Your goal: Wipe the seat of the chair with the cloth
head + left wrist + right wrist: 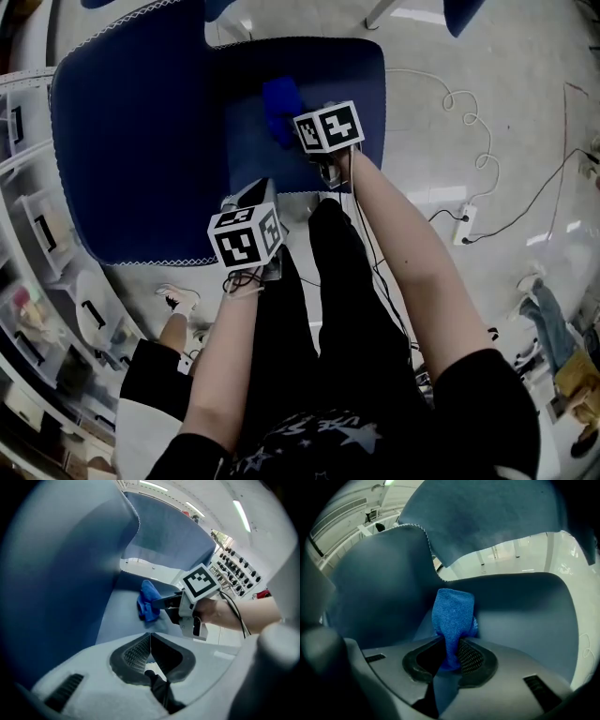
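The blue cloth (pixel 278 111) rests on the dark blue seat (pixel 323 70) of the chair, close to where the seat meets the chair back (pixel 131 141). My right gripper (pixel 298 133) is shut on the cloth, which bunches up out of the jaws (pixel 452 616) and touches the seat (pixel 520 611). My left gripper (pixel 247 194) hangs at the seat's front edge, shut with nothing in it (pixel 150 638). From the left gripper view, the cloth (pixel 148 602) and the right gripper (pixel 161 603) lie ahead on the seat (pixel 117 616).
A white power strip (pixel 464 223) and loose cables (pixel 469 122) lie on the floor to the right of the chair. Shelving with bins (pixel 42 234) lines the left side. The person's legs (pixel 328 309) stand just in front of the seat.
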